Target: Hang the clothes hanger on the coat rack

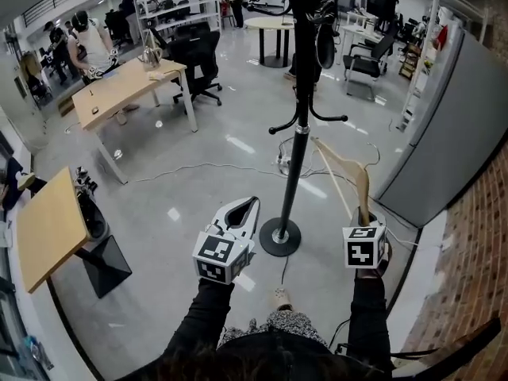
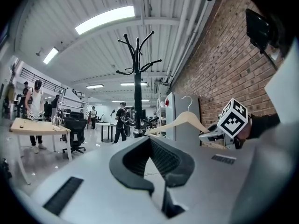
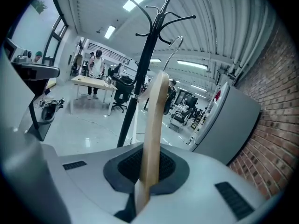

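The black coat rack [image 1: 298,153] stands in front of me on a round base [image 1: 279,237], with low hooks [image 1: 309,118] on its pole. My right gripper [image 1: 364,213] is shut on one arm of a pale wooden hanger [image 1: 340,167], to the right of the pole and apart from it. In the right gripper view the hanger [image 3: 153,125] rises from between the jaws, its wire hook [image 3: 174,48] near the rack's top hooks [image 3: 161,17]. My left gripper [image 1: 254,202] is shut and empty, just left of the base. The left gripper view shows the rack [image 2: 137,87] and hanger [image 2: 185,120].
A grey cabinet [image 1: 452,133] and a brick wall [image 1: 476,276] close off the right side. A wooden desk [image 1: 127,86] with an office chair [image 1: 198,66] stands far left, and a small table [image 1: 48,228] near left. A cable [image 1: 198,165] crosses the floor. People stand at the back.
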